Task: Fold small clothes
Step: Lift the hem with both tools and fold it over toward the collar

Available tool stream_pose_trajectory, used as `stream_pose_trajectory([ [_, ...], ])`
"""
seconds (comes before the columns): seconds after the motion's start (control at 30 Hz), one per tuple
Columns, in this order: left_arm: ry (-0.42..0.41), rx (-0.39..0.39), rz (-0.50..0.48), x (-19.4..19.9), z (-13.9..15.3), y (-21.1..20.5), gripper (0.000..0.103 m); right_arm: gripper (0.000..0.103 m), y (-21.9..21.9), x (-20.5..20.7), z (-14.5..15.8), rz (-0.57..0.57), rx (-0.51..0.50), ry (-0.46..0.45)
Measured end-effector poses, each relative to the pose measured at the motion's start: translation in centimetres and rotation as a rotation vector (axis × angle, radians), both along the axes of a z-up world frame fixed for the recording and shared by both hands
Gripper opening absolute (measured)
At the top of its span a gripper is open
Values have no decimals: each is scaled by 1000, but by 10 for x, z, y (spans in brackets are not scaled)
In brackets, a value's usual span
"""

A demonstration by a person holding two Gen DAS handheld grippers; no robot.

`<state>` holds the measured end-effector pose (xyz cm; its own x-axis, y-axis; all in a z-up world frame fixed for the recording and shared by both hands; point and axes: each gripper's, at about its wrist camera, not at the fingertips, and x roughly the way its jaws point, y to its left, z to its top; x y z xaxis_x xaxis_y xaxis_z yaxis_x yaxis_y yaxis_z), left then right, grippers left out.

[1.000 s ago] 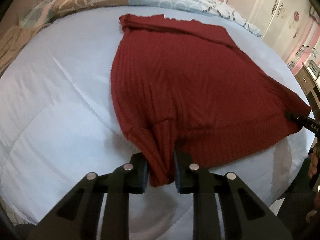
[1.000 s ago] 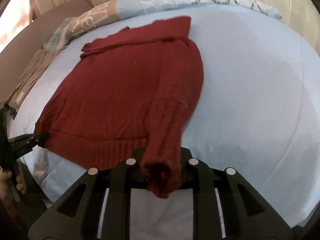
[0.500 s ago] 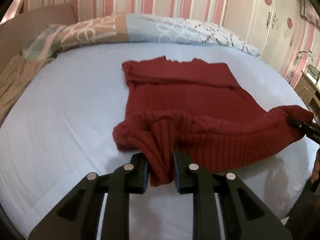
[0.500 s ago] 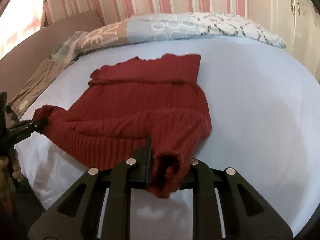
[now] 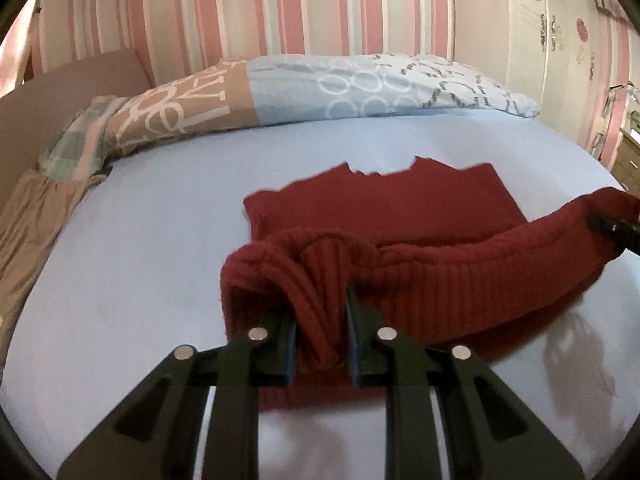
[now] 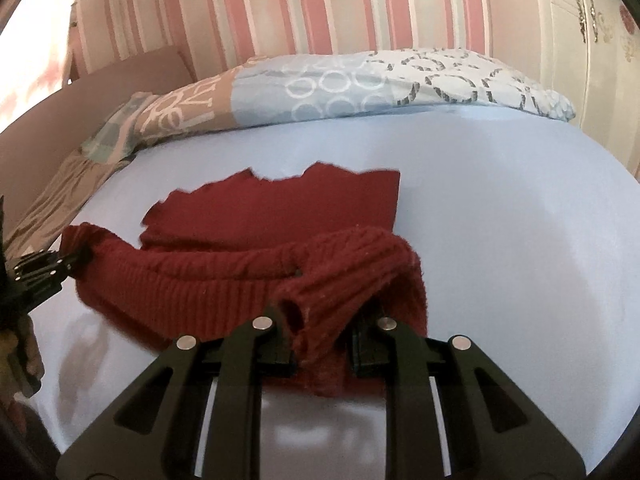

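Observation:
A dark red ribbed sweater lies on the light blue bed sheet, its far part flat and its near hem lifted. My left gripper is shut on the hem's left corner. My right gripper is shut on the hem's right corner of the sweater. The hem hangs stretched between the two grippers above the flat part. The right gripper also shows at the right edge of the left wrist view, and the left gripper at the left edge of the right wrist view.
A patterned blue, white and tan duvet is bunched along the far side of the bed. A brown headboard is at the left. A striped pink wall and a white wardrobe stand behind.
Both grippers have lifted the sweater's hem and carried it forward over the body toward the collar. The sweater went from lying flat to doubling over itself.

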<state>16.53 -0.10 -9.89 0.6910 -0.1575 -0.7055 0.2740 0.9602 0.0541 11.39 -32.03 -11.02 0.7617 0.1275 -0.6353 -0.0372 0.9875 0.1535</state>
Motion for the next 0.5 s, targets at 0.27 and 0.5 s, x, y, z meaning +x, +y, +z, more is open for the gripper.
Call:
stream_pose_trajectory([
  [0.27, -14, 6, 15, 100, 1, -7, 20, 18, -6, 96, -3, -29, -2, -5],
  [0.5, 17, 56, 2, 165, -28, -19, 20, 18, -10, 158, -30, -40, -10, 38],
])
